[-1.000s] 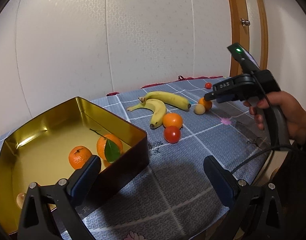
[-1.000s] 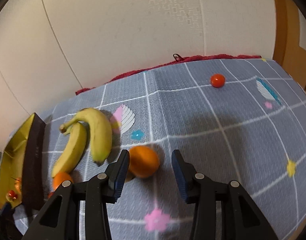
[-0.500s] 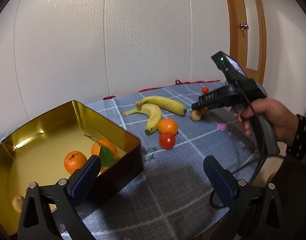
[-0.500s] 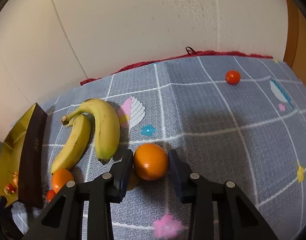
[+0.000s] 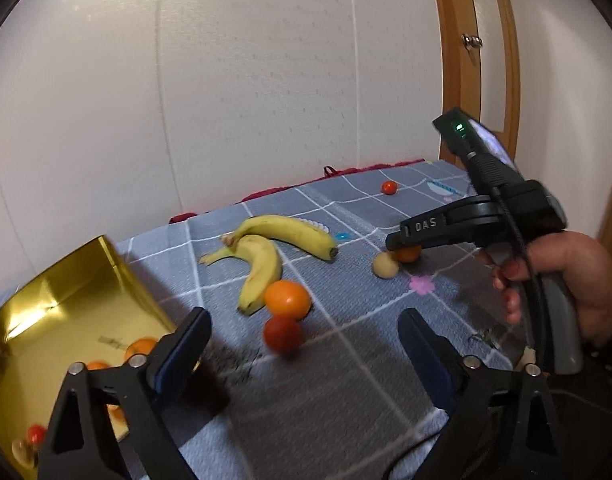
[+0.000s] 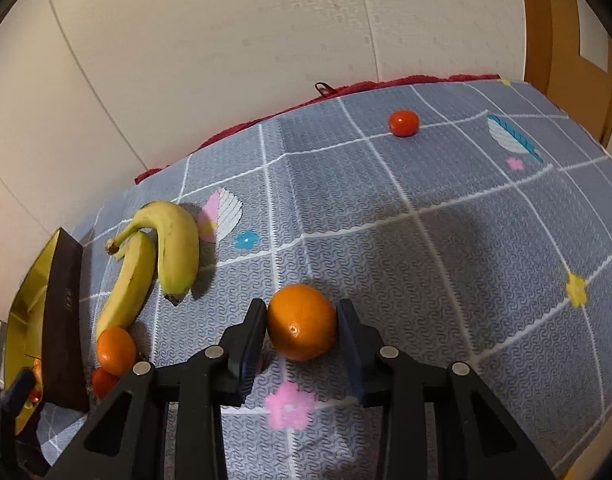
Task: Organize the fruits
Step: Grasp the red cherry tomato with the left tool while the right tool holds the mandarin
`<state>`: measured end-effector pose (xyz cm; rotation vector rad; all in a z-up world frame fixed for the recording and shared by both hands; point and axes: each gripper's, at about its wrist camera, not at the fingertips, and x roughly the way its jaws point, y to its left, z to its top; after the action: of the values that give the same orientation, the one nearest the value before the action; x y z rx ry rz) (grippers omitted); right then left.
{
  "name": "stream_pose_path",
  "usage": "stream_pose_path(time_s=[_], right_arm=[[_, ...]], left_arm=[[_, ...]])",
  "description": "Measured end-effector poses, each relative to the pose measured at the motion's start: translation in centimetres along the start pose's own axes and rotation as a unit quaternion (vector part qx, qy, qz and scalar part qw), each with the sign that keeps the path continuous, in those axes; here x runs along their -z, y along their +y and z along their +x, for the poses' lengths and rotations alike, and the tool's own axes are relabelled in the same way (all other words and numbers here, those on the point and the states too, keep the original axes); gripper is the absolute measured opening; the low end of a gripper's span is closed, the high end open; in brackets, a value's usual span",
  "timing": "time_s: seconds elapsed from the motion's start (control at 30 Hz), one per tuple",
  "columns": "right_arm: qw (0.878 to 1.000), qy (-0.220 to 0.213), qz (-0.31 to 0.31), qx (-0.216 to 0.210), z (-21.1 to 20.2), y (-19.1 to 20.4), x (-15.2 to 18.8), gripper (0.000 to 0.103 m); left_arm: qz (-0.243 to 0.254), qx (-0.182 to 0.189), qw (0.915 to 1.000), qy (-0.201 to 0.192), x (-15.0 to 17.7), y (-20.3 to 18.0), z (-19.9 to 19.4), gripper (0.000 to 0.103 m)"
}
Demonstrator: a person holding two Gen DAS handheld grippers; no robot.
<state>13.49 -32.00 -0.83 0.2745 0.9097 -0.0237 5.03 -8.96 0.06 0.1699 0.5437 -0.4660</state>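
Note:
My right gripper [image 6: 301,322] is shut on an orange [image 6: 301,334], which rests on the grey checked cloth with both pads pressing its sides. In the left wrist view the same right gripper [image 5: 398,242] covers most of that orange [image 5: 409,255], with a pale round fruit [image 5: 385,266] beside it. My left gripper [image 5: 301,320] hovers with nothing held, its jaws closing a little. Ahead of it lie a red tomato [image 5: 283,334], another orange [image 5: 287,299] and two bananas [image 5: 265,264]. The gold tin [image 5: 117,276] at the left holds oranges [image 5: 139,348] and a small tomato [image 5: 35,432].
A small tomato [image 6: 404,123] lies alone near the cloth's far edge by the white wall. The tin's dark outer wall [image 6: 61,312] stands left of the bananas [image 6: 177,244]. A person's hand [image 5: 566,272] grips the right tool. A wooden door frame [image 5: 458,80] stands at the right.
The right jaws have closed onto the orange. The left gripper has swung right toward the loose fruit, so the tin now sits at the left edge, and its jaws have narrowed slightly.

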Motion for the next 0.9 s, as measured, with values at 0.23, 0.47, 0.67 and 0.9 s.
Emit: stream_pose_path(time_s=[0.23, 0.47, 0.67, 0.9], right_arm=[[1.0, 0.0, 0.013, -0.014, -0.3, -0.5, -0.1, 0.036], [0.999, -0.013, 0.028, -0.007, -0.8, -1.4, -0.4, 0.036], [0.999, -0.011, 0.044, -0.011, -0.7, -2.0, -0.6, 0.036], [0.999, -0.011, 0.044, -0.013, -0.5, -2.0, -0.6, 0.036]], left_arm=[[0.005, 0.007, 0.9986, 0.053, -1.4, 0.2, 3.7, 0.063], [0.04, -0.005, 0.9939, 0.103, -0.9, -0.3, 6.1, 0.046], [0.051, -0.008, 0.9932, 0.104, 0.0, -0.9, 6.2, 0.03], [0.031, 0.004, 0.9953, 0.091, 0.9, -0.8, 5.6, 0.024]])
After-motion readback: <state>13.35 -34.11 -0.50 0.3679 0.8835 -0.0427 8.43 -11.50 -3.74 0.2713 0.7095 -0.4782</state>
